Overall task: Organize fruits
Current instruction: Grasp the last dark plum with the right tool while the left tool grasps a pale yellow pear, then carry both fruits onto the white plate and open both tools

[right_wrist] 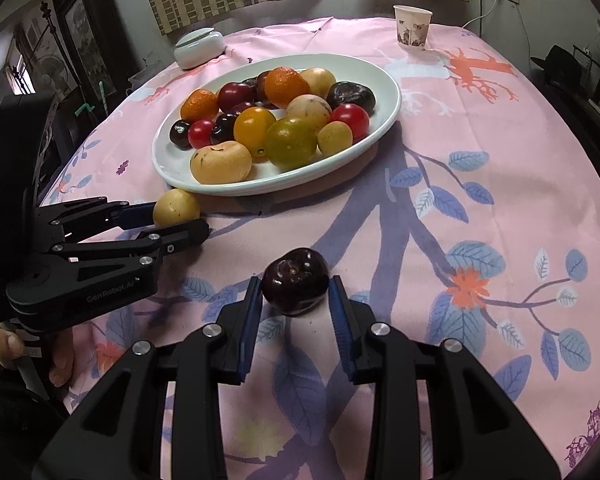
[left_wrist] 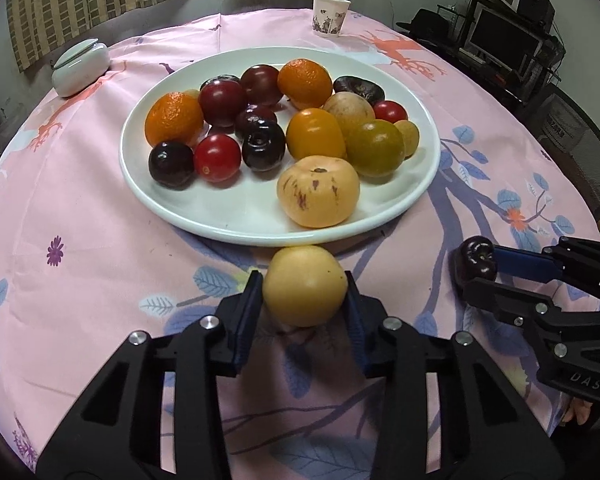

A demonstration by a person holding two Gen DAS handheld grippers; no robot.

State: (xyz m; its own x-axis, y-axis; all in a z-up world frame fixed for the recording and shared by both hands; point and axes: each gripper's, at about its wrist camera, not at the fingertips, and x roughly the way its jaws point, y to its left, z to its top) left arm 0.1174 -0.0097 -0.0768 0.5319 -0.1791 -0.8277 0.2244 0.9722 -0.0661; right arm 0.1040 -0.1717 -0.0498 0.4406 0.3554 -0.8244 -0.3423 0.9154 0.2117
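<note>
A white plate in the middle of the pink flowered cloth holds several fruits: oranges, red and yellow tomatoes, dark plums and pale speckled melons. Just before the plate's near rim, my left gripper is shut on a pale yellow round fruit, its blue pads pressed on both sides. To its right, my right gripper is shut on a dark purple plum, low over the cloth, stem dimple up.
A paper cup stands at the table's far edge. A white lidded jar sits at the far left. A person's hand holds the left gripper. Shelves and a chair stand beyond the right edge.
</note>
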